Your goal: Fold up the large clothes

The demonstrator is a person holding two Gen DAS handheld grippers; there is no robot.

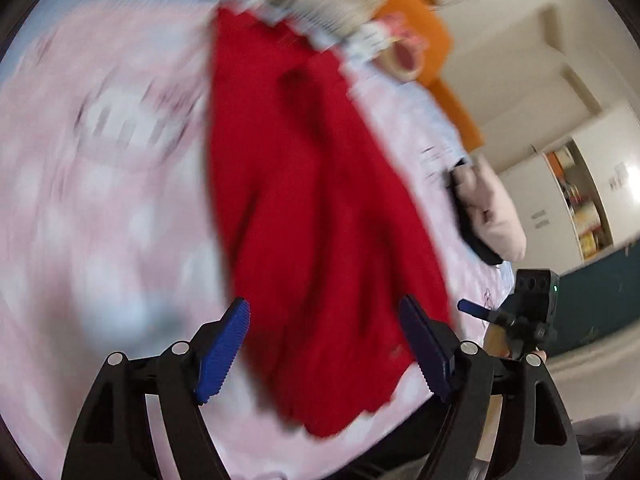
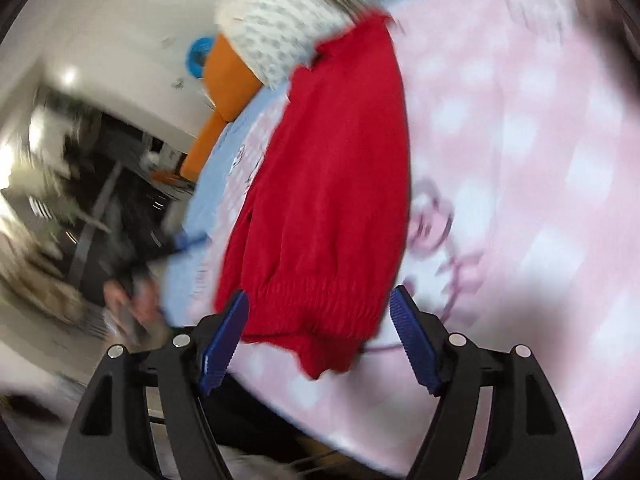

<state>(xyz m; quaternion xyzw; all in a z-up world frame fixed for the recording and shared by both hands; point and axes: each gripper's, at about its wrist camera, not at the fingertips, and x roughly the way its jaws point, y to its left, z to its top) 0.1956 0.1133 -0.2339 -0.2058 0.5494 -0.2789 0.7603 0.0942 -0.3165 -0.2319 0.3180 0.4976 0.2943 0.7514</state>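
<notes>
A red knit sweater (image 1: 312,200) lies lengthwise on a pink patterned bedspread (image 1: 100,200). It also shows in the right wrist view (image 2: 332,184), with its ribbed hem nearest the camera. My left gripper (image 1: 326,350) is open and empty, above the sweater's near end. My right gripper (image 2: 320,338) is open and empty, above the ribbed hem. The right gripper also shows at the right of the left wrist view (image 1: 520,312). Both views are motion-blurred.
A patterned pillow (image 2: 276,28) and an orange headboard (image 1: 432,52) lie at the far end of the bed. A pale garment on a dark item (image 1: 492,212) sits at the bed's right edge. Shelves and a wall stand beyond.
</notes>
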